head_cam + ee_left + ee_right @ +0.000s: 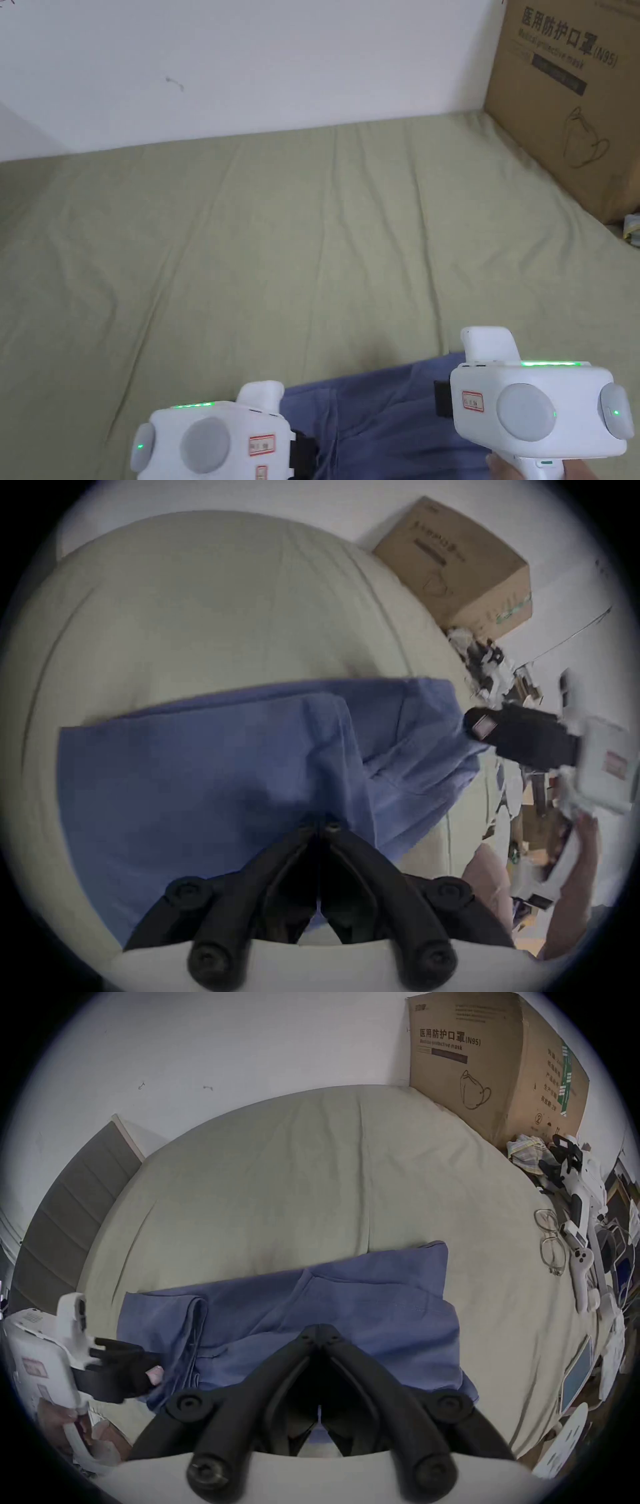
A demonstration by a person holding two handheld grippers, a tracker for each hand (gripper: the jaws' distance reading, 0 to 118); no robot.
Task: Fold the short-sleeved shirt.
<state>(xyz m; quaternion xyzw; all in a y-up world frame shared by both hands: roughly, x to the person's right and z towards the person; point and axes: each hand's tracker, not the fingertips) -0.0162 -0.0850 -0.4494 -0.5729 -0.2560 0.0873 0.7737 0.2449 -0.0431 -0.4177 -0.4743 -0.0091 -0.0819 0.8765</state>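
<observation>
Your blue short-sleeved shirt point(311, 1314) lies on the near part of the bed point(262, 237), already doubled over into a broad band that runs across in front of you, with the olive sheet bare beyond it up to the wall. In the left gripper view, the left gripper point(323, 823) has its jaws drawn together to a slit, and the blue cloth appears pinched between their tips. In the right gripper view, the right gripper point(320, 1329) has its jaws drawn just as tight over the near edge of the shirt, but whether cloth is actually caught between the tips is hard to tell. Treat the fabric as thin, light and limp: it creases readily, it will sag between two holds and its layers may slide apart if you lift fast. My judgement is that you should take hold at the corners or along a hem, biting through every layer at once, and keep both holds level so the band stays square. The cardboard box point(569, 100) at the far right corner stands well clear of your work.
</observation>
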